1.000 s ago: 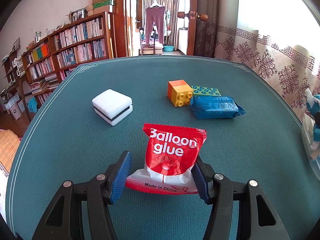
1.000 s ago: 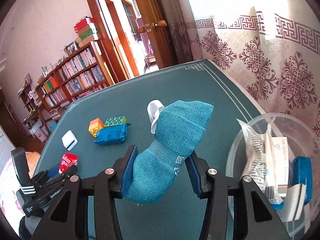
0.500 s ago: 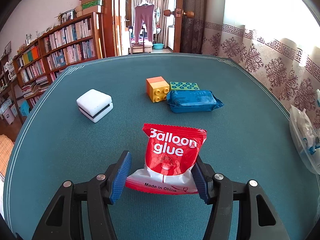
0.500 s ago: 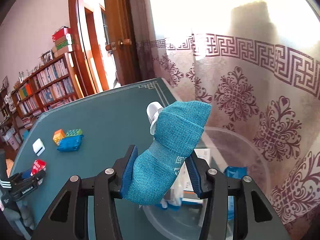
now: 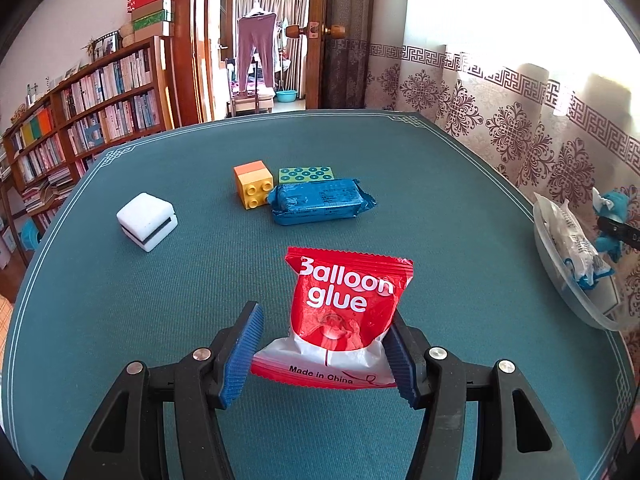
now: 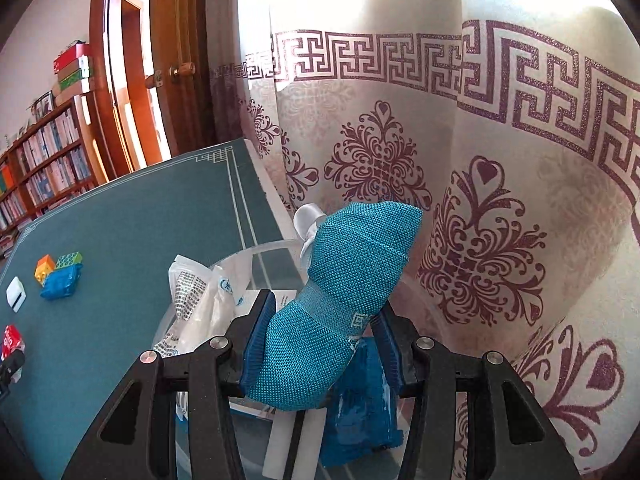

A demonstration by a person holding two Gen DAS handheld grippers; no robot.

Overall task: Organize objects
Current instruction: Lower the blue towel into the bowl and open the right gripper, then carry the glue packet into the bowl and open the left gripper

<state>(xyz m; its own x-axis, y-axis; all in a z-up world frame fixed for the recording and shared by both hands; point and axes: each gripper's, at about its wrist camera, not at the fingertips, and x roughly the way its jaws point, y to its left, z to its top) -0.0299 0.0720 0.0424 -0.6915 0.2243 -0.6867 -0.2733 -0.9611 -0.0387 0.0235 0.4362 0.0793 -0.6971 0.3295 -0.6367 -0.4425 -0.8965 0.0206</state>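
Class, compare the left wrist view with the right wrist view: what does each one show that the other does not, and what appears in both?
Only the left wrist view shows the left hand-held gripper from behind, shut on the red Balloon glue packet, and the purple trousers hanging beyond the doorway.

Only the right wrist view shows the right hand-held gripper gripping the teal knitted sock above the clear bowl, with a blue packet inside the bowl.

Both show the green table, white block, orange brick, blue wrapped pack and bookshelf.

Left gripper (image 5: 320, 356) and right gripper (image 6: 320, 344), angled downward, jaws apparently clamped.
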